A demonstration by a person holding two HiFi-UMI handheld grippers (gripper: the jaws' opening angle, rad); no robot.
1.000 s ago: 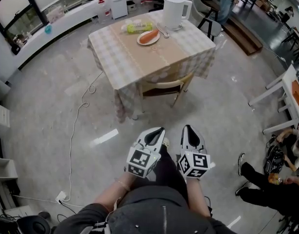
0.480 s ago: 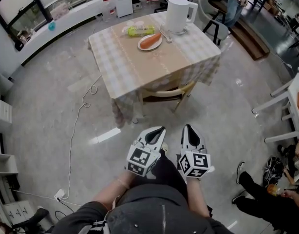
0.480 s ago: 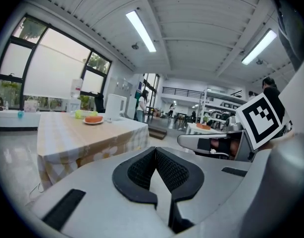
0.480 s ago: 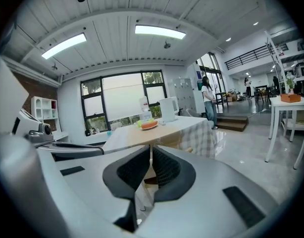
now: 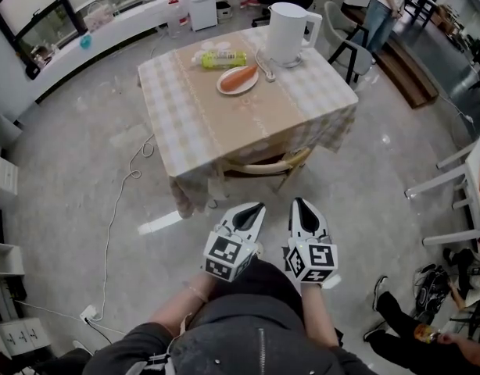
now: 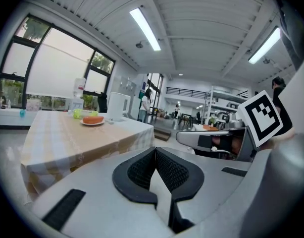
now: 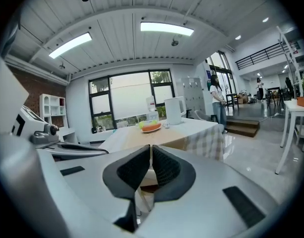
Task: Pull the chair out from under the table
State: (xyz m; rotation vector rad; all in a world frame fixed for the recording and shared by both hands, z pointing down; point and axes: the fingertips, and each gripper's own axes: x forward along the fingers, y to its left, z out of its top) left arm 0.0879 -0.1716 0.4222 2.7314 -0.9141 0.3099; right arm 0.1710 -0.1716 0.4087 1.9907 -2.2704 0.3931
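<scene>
Wooden chair (image 5: pixel 265 167) stood upright, pushed in under the near side of the table (image 5: pixel 224 123). Only its curved pale backrest and upper legs showed below the hanging checked cloth (image 5: pixel 322 92).

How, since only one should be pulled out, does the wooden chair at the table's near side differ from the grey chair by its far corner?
The wooden chair is pale wood; the grey chair has a grey shell on dark legs. The wooden chair is tucked under the table, mostly hidden beneath it; the grey chair stands in the open. Both stand upright on the floor.
</scene>
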